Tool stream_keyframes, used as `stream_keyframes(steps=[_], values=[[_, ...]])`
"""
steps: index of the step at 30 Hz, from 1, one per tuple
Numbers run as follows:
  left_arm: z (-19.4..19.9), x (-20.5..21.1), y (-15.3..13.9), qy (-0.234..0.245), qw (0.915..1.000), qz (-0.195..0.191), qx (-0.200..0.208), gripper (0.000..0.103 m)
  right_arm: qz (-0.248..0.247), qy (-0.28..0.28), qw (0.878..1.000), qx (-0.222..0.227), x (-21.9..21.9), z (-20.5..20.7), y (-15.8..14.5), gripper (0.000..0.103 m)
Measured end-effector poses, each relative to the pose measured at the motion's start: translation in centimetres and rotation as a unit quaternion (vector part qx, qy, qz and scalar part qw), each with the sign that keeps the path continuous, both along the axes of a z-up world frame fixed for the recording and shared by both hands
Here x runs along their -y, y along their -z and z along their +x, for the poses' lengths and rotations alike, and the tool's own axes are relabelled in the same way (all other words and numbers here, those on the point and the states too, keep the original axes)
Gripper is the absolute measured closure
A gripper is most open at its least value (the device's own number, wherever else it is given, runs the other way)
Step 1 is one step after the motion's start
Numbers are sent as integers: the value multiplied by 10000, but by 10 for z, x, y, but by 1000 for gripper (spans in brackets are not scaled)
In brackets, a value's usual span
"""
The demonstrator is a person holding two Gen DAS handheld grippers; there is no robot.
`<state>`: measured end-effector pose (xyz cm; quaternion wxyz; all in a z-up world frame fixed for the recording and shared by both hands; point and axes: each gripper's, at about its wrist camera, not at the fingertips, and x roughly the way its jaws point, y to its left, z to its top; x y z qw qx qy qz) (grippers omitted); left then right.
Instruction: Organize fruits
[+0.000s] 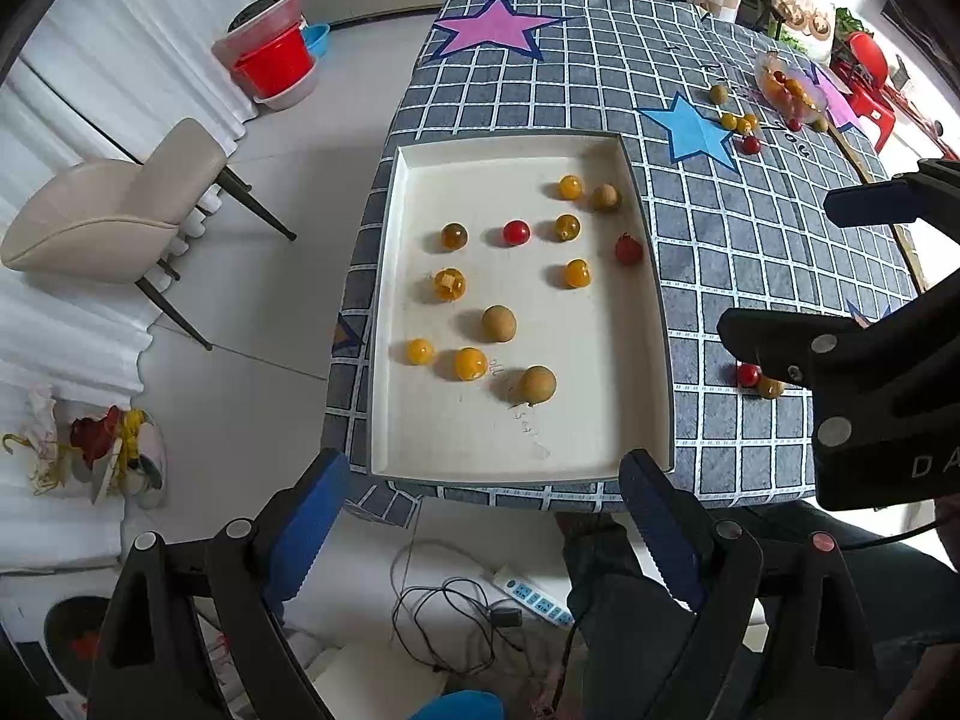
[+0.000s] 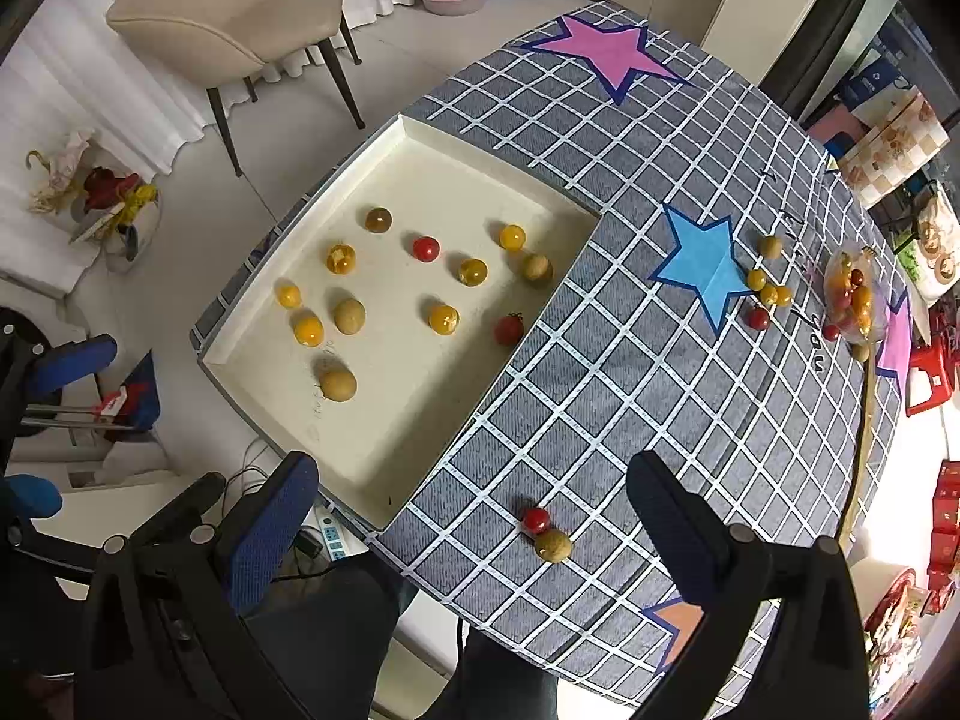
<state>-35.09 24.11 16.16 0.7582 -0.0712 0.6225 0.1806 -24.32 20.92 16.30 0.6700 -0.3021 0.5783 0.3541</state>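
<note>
A cream tray lies on the checked tablecloth and holds several yellow and red cherry tomatoes and brown longans. My left gripper hangs open above the tray's near edge, nothing between its blue pads. My right gripper is open too, high over the cloth. A red cherry tomato and a longan lie side by side on the cloth below it, untouched. More loose fruits sit by the blue star, beside a clear bag of tomatoes.
A beige chair stands on the floor left of the table. Red and pink basins are stacked further back. A power strip and cables lie on the floor under the table's near edge. A person's dark trouser leg shows below.
</note>
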Motion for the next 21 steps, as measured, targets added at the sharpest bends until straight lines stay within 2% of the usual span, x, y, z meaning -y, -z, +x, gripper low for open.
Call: stream_keyframes(steps=[21], values=[[0,4,-2,34,10000,56,18,11,46,1,10000,30,-1,-4,-4,0]])
